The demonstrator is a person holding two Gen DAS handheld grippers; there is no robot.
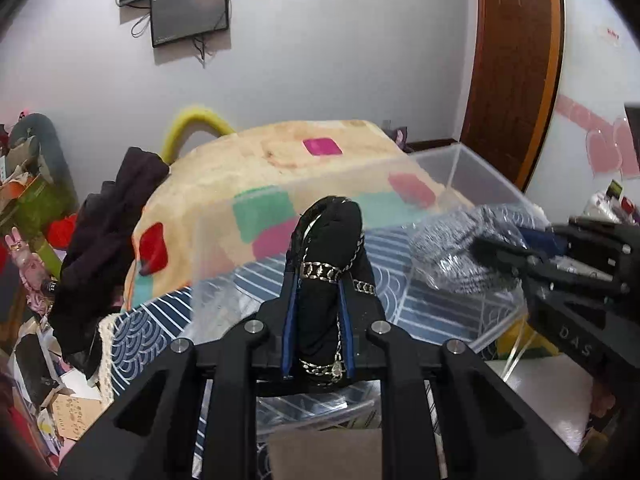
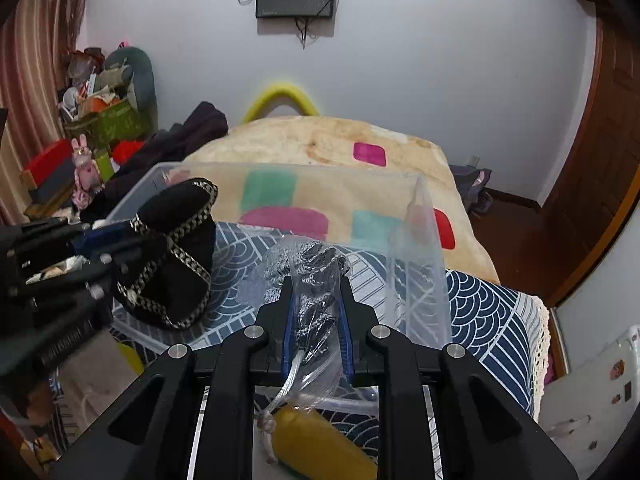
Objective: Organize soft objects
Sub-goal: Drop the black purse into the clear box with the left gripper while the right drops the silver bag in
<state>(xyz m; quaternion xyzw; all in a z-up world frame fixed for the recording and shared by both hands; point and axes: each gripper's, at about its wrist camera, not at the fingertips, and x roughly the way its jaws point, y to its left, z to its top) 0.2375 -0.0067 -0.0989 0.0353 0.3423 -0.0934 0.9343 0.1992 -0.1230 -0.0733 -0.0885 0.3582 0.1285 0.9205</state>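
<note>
The left tongs (image 1: 318,280) grip a black chain-trimmed hat (image 1: 330,248), and the right tongs (image 2: 318,300) grip a grey knit in a plastic bag (image 2: 316,280); both loads hang over the clear box (image 2: 280,170), which sits on the blue-patterned surface (image 2: 488,320) near the bed (image 2: 320,140), the hat at the left, the bag right of it. This looks like the placing step. Next, each piece likely needs lowering past the rim to the box floor before the tongs let go, well apart so neither crushes the other.
</note>
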